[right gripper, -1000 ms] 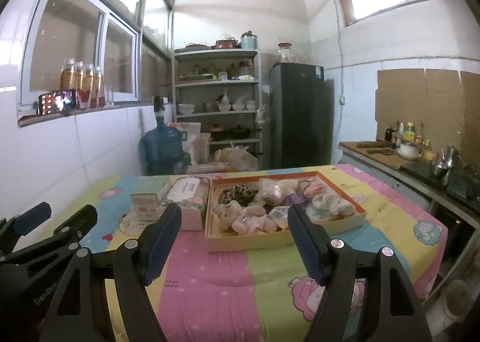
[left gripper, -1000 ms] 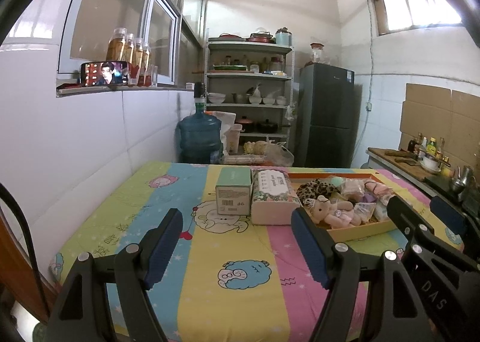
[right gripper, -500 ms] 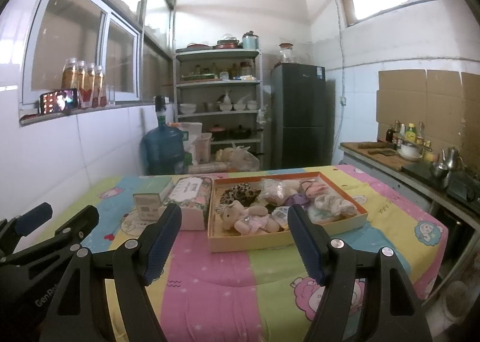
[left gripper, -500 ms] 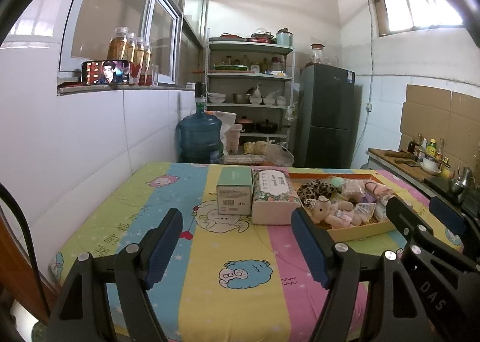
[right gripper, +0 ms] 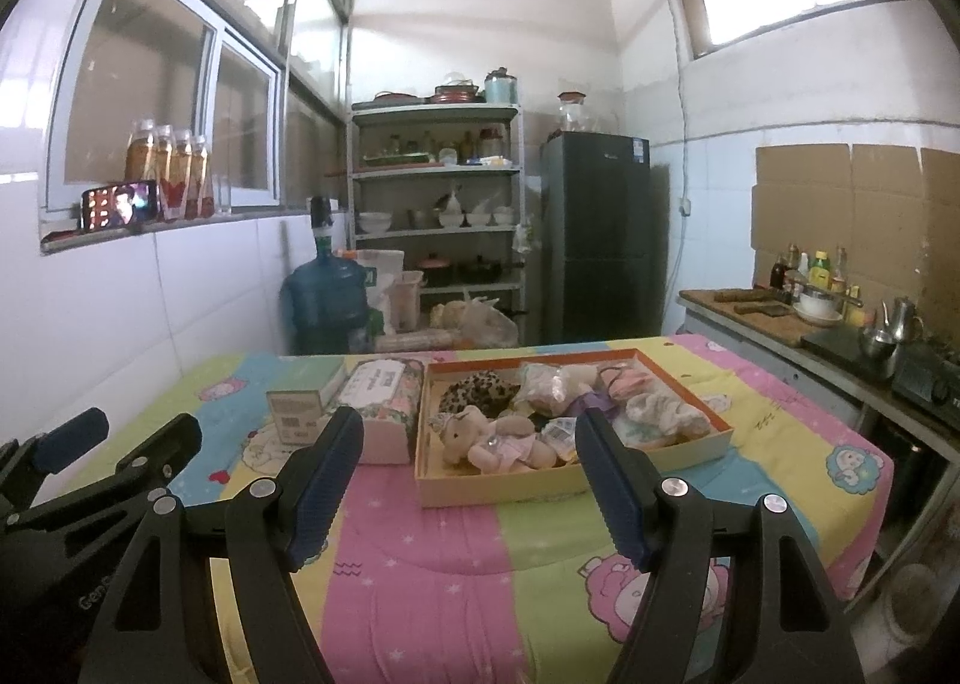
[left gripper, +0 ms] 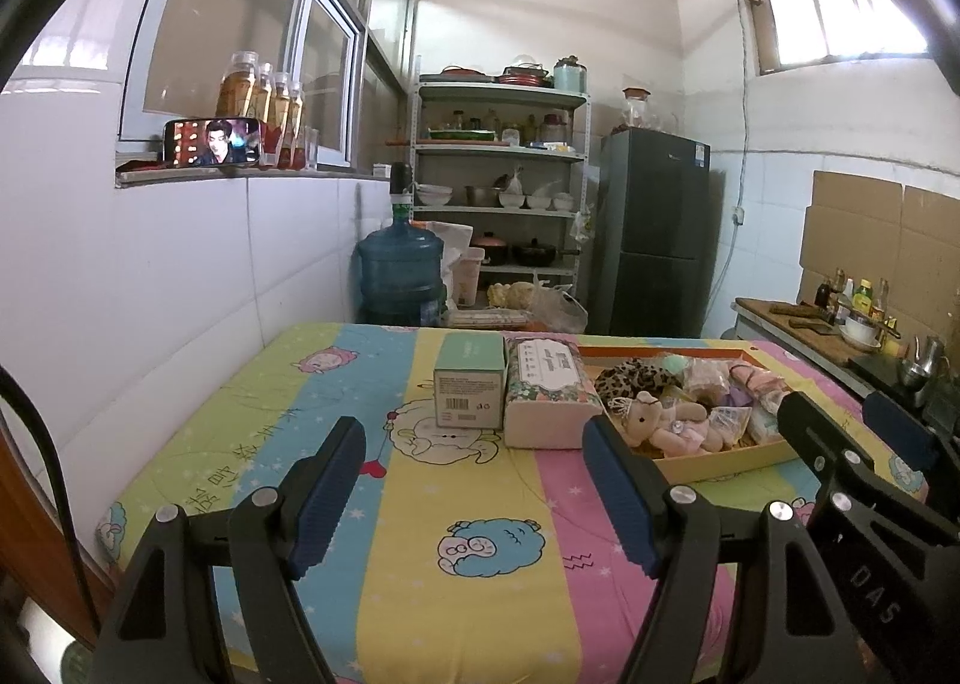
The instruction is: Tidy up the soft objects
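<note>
Hand-held grippers: your left [left gripper: 474,471] & right [right gripper: 468,468] both spread, carrying nothing.
Tray [right gripper: 558,489]: soft toys [right gripper: 498,438] already piled inside, kept together.

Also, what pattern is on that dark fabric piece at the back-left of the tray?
Leopard print, brown with black spots: the fabric piece shows best in the right wrist view.
</note>
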`<action>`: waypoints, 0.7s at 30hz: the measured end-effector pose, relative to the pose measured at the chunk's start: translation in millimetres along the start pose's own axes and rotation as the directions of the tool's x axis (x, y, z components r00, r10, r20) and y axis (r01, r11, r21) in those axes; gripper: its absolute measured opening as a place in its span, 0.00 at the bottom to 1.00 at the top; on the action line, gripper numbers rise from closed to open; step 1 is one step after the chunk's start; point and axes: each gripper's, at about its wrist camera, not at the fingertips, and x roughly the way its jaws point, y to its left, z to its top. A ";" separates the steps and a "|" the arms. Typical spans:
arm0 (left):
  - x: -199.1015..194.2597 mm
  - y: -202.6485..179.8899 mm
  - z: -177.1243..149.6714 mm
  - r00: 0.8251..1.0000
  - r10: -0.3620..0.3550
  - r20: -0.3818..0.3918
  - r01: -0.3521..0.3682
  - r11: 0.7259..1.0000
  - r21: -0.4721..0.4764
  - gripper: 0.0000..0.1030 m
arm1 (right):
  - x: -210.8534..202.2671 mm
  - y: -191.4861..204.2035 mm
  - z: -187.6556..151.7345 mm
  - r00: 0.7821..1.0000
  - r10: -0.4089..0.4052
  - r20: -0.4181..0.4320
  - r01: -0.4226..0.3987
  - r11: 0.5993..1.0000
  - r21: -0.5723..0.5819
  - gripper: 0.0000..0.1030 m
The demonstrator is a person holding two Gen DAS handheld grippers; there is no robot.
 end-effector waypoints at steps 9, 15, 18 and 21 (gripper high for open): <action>0.0 -0.4 -0.3 1.000 0.000 -0.002 0.000 1.000 0.000 0.72 | -0.8 0.8 0.3 1.000 0.001 0.000 -0.001 1.000 0.000 0.73; -0.5 -1.2 0.9 1.000 0.000 0.000 0.000 1.000 -0.001 0.72 | -2.1 0.5 0.5 1.000 0.004 -0.004 -0.004 1.000 0.001 0.73; -1.2 -1.6 0.6 1.000 0.000 -0.003 0.000 1.000 0.000 0.72 | -2.6 0.9 0.5 1.000 0.004 -0.006 -0.004 1.000 0.001 0.73; -1.6 -1.5 0.3 1.000 0.000 -0.003 0.000 1.000 -0.001 0.72 | -2.1 1.0 0.6 1.000 0.003 -0.003 -0.003 1.000 0.001 0.73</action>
